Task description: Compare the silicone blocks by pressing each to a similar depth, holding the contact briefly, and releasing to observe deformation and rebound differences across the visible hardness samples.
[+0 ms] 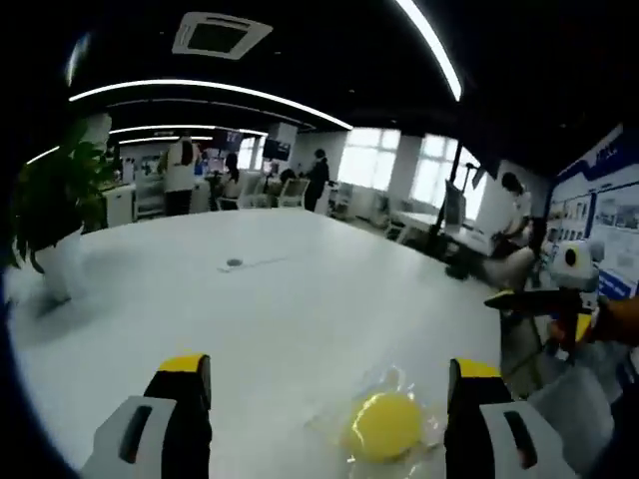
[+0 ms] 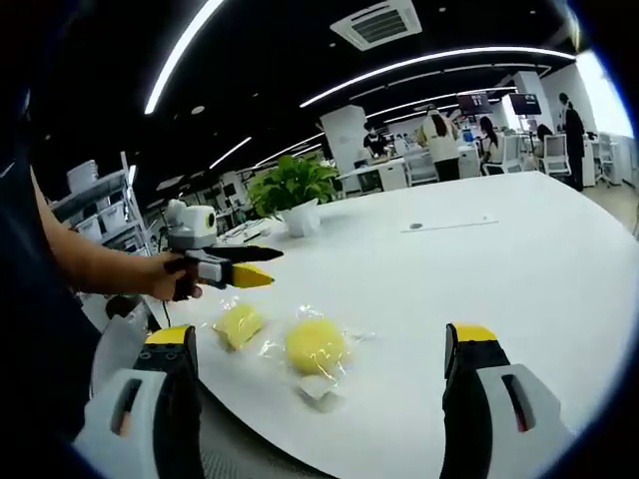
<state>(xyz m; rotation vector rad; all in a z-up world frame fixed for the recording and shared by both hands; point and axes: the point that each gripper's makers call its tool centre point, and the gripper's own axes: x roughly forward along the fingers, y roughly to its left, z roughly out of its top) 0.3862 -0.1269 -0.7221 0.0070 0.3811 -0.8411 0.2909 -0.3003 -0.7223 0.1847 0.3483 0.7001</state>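
Right gripper view: right gripper with jaws spread wide, nothing between them.
Blocks: round yellow block and smaller yellow block, each in a clear wrapper, near the white table edge.
Left gripper: jaws spread, above the round block.
Risk: wrappers look slippery (likely to skid), so an off-centre press may push a block off the edge.
Cause: uneven depth spoils the comparison.

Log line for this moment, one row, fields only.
left gripper: open, over round yellow block | right gripper: open, above table edge | two bagged yellow blocks on white table | no contact
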